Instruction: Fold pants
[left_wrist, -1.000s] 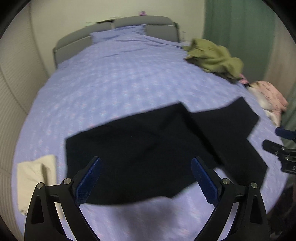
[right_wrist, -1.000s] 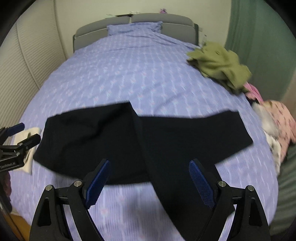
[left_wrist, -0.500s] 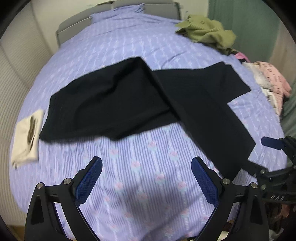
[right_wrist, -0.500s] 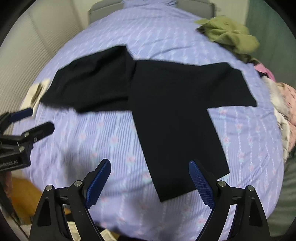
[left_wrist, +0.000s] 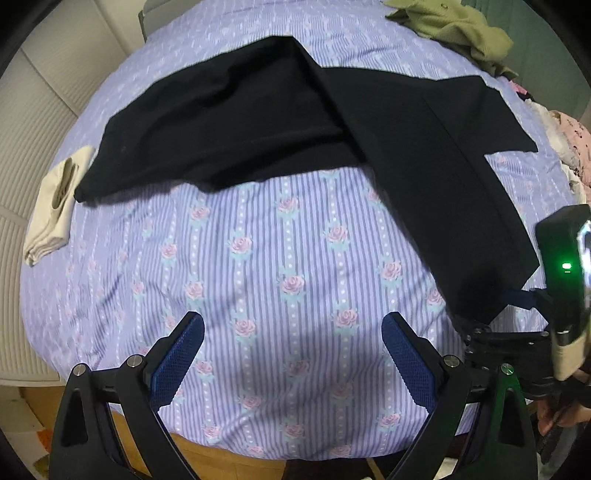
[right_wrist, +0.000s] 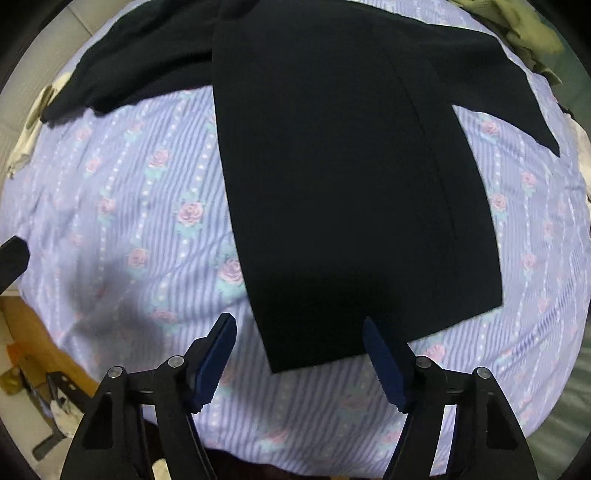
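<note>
Left claw (left_wrist: 291, 354) apart, right claw (right_wrist: 299, 360) apart by hem, one black pants (right_wrist: 351, 166), one bed (left_wrist: 277, 258).

A bed (left_wrist: 280, 258) is filling most of both views, its lavender sheet (right_wrist: 147, 206) running in pale stripes dotted with pink roses. A grey headboard (left_wrist: 147, 14) is peeking in at the far end — beside it, ribbed off-white wall panels (left_wrist: 40, 122) are lining the left side. A green curtain (left_wrist: 546, 37) is hanging at the far right. Wooden flooring (left_wrist: 229, 465) is showing below the bed's near edge.
</note>
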